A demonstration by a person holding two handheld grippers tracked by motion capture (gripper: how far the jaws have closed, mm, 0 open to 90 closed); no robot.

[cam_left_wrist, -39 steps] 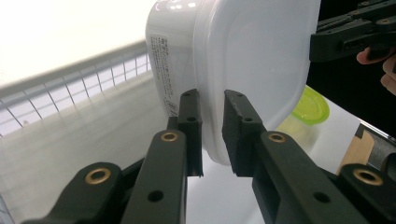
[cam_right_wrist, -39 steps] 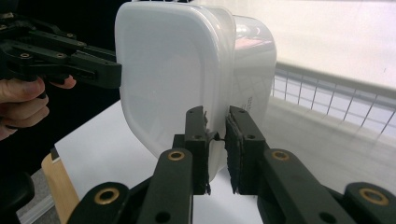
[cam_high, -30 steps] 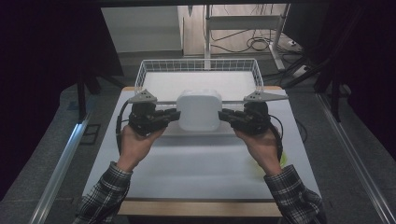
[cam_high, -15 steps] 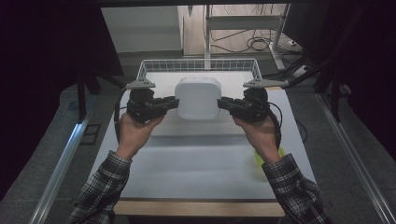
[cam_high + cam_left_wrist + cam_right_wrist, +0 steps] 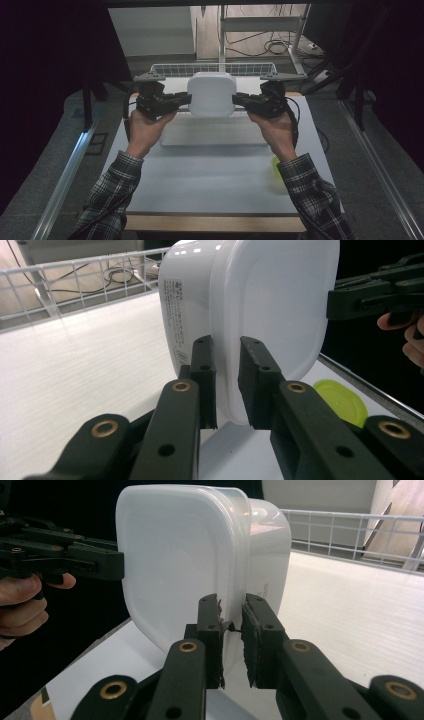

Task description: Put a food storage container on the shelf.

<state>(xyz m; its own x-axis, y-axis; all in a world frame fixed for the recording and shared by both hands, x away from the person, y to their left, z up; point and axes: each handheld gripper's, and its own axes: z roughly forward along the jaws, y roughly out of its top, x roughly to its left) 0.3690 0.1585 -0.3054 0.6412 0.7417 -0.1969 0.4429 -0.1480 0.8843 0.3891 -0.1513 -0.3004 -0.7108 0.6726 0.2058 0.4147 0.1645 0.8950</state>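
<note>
A white plastic container [image 5: 211, 94] with its lid on hangs in the air above the table, tipped so its lid faces the camera in the high view. My left gripper [image 5: 187, 100] is shut on the rim at its left side, and my right gripper [image 5: 236, 101] is shut on the rim at its right side. In the left gripper view the pads [image 5: 204, 372] pinch the lid's edge of the container [image 5: 270, 300]. In the right gripper view the pads [image 5: 209, 630] clamp the rim of the container [image 5: 175, 560] the same way.
A white wire basket [image 5: 212, 69] stands at the table's far edge, just behind the container. A flat white slab [image 5: 212, 135] lies on the table [image 5: 200, 185] below it. A yellow-green lid [image 5: 274, 167] lies near the right forearm.
Both hands have lifted the container higher and carried it away from the person, toward the wire basket. The grips on its rim have stayed the same.
</note>
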